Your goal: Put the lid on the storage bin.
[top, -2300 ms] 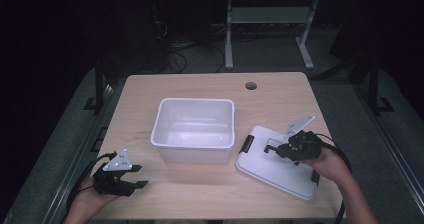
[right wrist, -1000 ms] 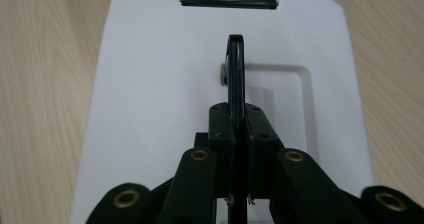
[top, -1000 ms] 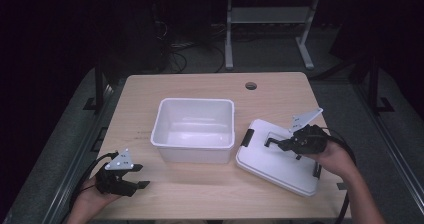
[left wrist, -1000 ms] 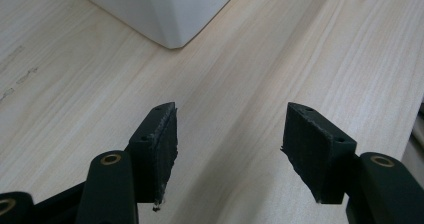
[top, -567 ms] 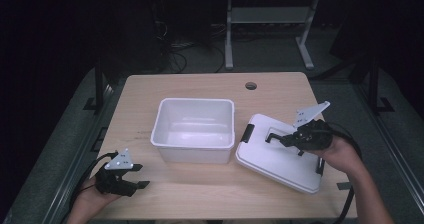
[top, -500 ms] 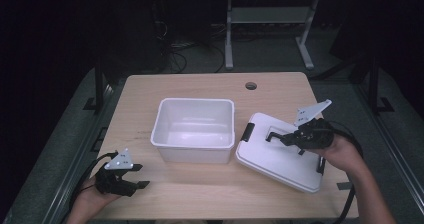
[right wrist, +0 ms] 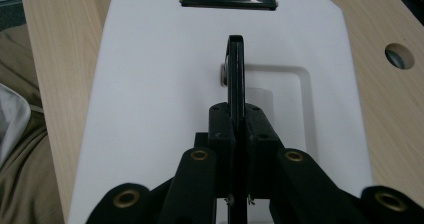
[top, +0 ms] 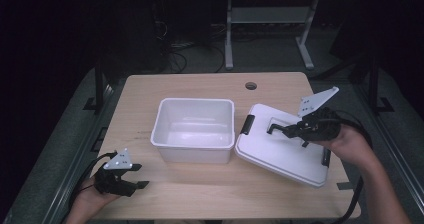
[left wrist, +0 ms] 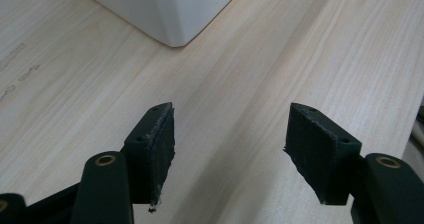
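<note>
Two grippers in use: right gripper with fingers clamped on black handle of white lid, lid tilted on right of surface beside empty white bin. Left gripper near left, fingers apart, just been opening, nothing between.

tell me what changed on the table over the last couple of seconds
The right gripper, shut on the lid's black handle, has risen, tilting the white lid up on its right side off the table. The left gripper kept its place near the front left corner; its jaws have just been opening, with nothing between them. The white bin stayed put.
</note>
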